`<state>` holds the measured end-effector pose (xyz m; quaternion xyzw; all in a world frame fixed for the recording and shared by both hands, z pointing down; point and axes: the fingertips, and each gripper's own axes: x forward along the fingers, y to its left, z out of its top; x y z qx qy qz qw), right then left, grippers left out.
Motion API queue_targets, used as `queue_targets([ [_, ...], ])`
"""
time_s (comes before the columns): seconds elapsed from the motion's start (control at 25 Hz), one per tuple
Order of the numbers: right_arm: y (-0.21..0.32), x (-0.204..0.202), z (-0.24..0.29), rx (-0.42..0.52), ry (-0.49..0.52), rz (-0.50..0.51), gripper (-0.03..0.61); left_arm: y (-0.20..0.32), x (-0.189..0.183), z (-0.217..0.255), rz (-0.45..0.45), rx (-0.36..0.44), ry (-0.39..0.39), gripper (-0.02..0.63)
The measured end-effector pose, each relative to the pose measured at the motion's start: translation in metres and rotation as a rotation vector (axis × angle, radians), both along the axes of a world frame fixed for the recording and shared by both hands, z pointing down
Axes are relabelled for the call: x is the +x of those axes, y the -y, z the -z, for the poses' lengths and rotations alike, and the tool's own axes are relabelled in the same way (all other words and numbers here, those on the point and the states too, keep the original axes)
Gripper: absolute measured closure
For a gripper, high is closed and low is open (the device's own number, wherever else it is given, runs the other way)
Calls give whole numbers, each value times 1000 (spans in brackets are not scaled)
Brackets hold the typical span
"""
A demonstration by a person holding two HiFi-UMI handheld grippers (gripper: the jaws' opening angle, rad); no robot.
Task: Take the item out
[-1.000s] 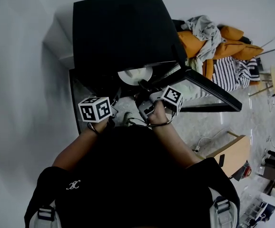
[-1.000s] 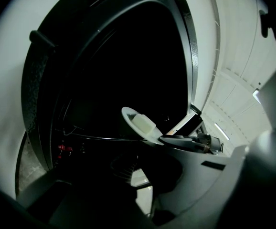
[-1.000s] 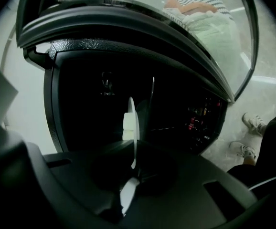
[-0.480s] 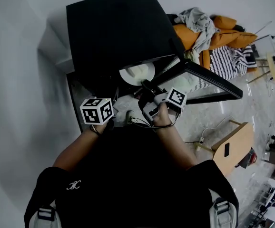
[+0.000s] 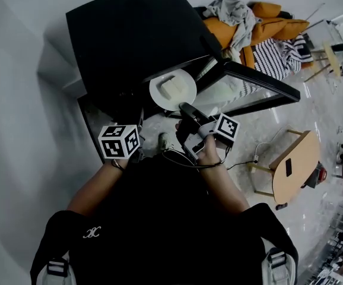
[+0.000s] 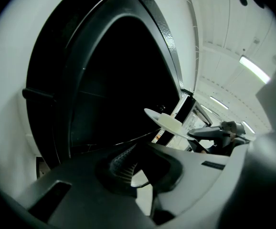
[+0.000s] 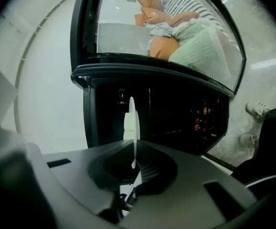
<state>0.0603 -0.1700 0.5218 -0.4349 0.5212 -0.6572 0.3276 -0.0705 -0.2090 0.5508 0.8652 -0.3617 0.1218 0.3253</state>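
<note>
So that the white block [image 5: 173,87] does not slide off, our right hand-held gripper [image 7: 134,163] pinches the near rim of the plate [image 5: 159,95] and holds it flat at the mouth of the black oven [image 5: 130,34], while our left hand-held gripper [image 6: 128,161] hangs to the left, closed and empty.

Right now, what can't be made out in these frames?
- Black cabinet, inside: unlit, dark in both gripper views.
- White block on the plate: too small in the head view to identify.
- Left tongs: tips hidden under their marker cube in the head view.
</note>
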Motion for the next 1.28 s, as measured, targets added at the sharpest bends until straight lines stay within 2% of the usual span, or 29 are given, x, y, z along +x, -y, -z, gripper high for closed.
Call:
queue_targets([
  [0.4,-51,21,10,10,-11,-87,555,-14,32,9,-132,15,-22,606],
  [0.6,-90,51,23,8,9,-169,555,-36,73,23,-221,27,-9,606],
  [0.92,-120,85,13,12,4,-283,555,-57,125,15,-346,21,-17,606],
  [1.08,-126,98,9,24,-23,-303,555,-60,142,12,-374,29,-25,606],
  [1.28,-127,101,9,43,-70,-290,557,-57,143,6,-370,24,-23,605],
])
